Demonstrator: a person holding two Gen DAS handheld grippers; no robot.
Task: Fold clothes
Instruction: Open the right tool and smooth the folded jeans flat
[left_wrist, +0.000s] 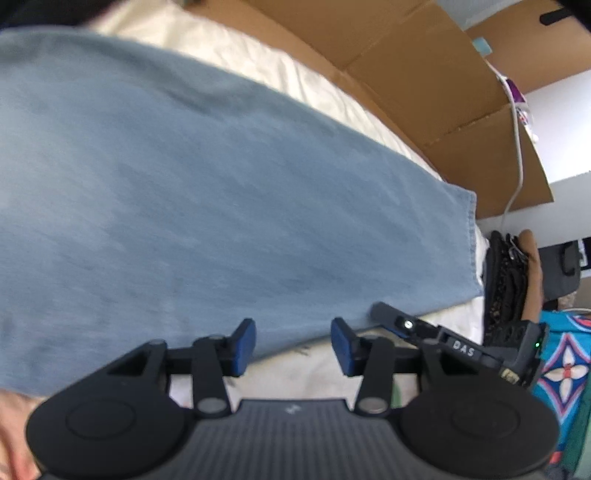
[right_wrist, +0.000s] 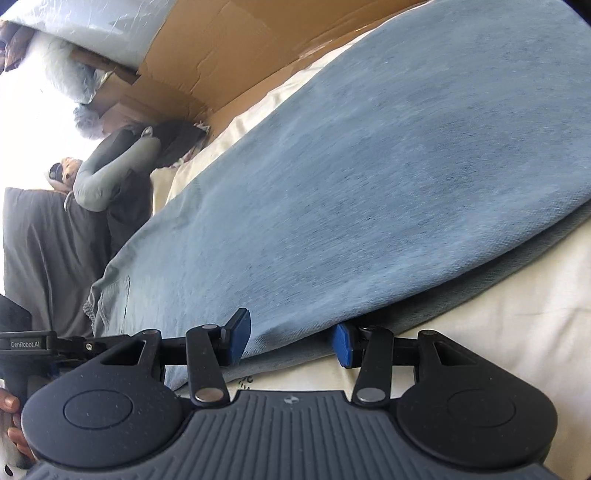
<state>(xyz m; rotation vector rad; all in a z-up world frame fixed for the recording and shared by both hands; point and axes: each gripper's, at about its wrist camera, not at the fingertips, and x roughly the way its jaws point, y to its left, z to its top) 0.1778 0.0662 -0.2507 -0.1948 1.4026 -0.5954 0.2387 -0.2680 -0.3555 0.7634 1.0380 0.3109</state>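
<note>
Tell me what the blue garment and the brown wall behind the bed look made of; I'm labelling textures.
Blue garment: soft cotton-like knit, matte and faded, judging by its heathered surface and stitched hem; exact fibre unclear. Brown wall: corrugated cardboard, dull finish, shown by creased folds and raw flap edges.

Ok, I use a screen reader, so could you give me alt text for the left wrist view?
A faded blue cotton garment lies spread flat over a cream bed sheet, filling most of the view. The left gripper hovers at its near edge, blue-padded jaws apart and empty. Brown cardboard stands behind the bed.
</note>
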